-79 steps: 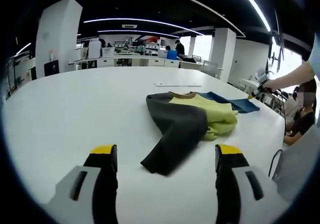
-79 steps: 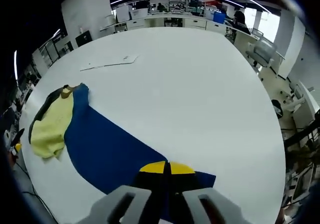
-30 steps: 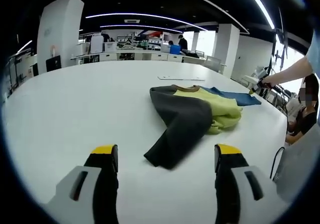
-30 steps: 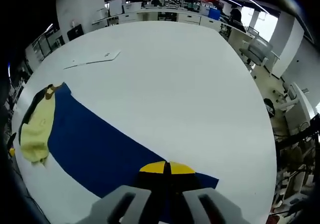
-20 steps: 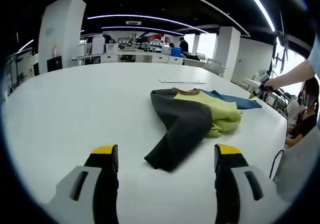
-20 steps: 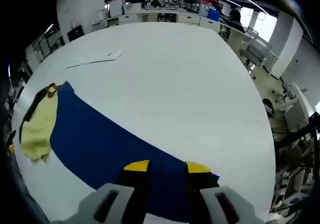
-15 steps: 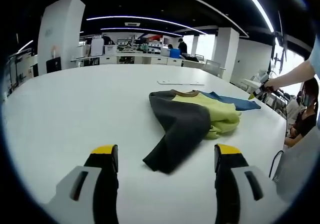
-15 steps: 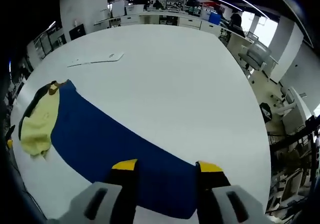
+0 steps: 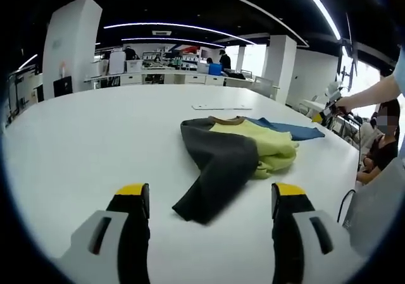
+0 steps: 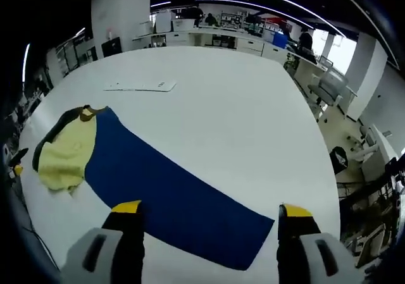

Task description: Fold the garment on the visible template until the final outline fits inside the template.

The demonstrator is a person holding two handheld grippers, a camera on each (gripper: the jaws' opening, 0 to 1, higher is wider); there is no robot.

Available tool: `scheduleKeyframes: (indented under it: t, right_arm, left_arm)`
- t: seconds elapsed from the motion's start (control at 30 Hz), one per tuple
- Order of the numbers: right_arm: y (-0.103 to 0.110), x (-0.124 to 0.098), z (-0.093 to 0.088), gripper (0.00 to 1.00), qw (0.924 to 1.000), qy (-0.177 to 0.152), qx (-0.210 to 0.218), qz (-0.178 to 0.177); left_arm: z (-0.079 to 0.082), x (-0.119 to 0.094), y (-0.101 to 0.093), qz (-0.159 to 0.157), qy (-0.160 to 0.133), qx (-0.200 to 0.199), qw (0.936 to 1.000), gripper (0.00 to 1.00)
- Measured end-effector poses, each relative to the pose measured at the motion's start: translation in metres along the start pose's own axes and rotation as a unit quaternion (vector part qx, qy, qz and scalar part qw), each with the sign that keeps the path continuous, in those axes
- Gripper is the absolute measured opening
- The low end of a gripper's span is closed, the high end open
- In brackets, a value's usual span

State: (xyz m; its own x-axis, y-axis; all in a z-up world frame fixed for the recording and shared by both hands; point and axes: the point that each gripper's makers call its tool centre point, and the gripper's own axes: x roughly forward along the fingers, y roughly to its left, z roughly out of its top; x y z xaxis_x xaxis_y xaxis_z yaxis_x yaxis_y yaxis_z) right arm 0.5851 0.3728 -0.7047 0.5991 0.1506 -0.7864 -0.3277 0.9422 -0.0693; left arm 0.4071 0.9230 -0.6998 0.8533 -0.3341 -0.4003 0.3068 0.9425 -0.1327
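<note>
**Sleeve laid out, folding barely begun**

Your desk [image 10: 240,107] is a wide white oval, and the garment [image 10: 126,176] lies ahead of your right tool [image 10: 209,224], running from just between its tips up and to the left. It is a three-colour top: the long blue sleeve [image 10: 177,202] stretches flat and straight, its cuff end close in front of that tool; the yellow body [image 10: 63,154] is bunched at the far end; the dark grey sleeve [image 9: 215,170] trails toward your left tool [image 9: 209,198], ending a little short of it.

Both tools are released, jaws spread wide, gripping nothing.

A flat white sheet [image 10: 140,86] lies well beyond the garment; it may be the template, though you cannot tell from here, and the garment is not on it.

By my reading, you have one sleeve spread and nothing folded. Left to do: flatten the yellow body, straighten the grey sleeve, fold both sleeves in, fold the body down, and fit the outline inside the template.
</note>
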Motion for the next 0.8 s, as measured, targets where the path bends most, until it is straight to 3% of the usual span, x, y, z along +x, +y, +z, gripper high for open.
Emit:
scheduleKeyframes:
  t: [0.07,0.17,0.43,0.53,0.8]
  right_arm:
    - [0.002,-0.007,0.004,0.91,1.0000,-0.009,-0.001,0.001]
    - [0.010,-0.023,0.019,0.93,0.9984,-0.055,-0.010,0.009]
    - [0.051,-0.038,0.006,0.92,0.9966,-0.071,-0.023,0.036]
    - [0.067,-0.042,-0.004,0.91,0.9946,-0.058,-0.077,0.039]
    - [0.106,-0.068,0.005,0.90,0.9885,-0.112,-0.072,0.071]
  left_arm:
    - [0.002,0.000,-0.003,-0.004,-0.002,0.004,1.0000,0.76]
    - [0.002,0.002,-0.005,-0.010,-0.001,0.008,0.9999,0.77]
    - [0.006,0.003,-0.011,-0.022,-0.007,0.017,0.9996,0.77]
    - [0.004,0.003,-0.013,-0.023,-0.002,0.024,0.9994,0.75]
    - [0.007,0.002,-0.014,-0.026,-0.009,0.014,0.9995,0.71]
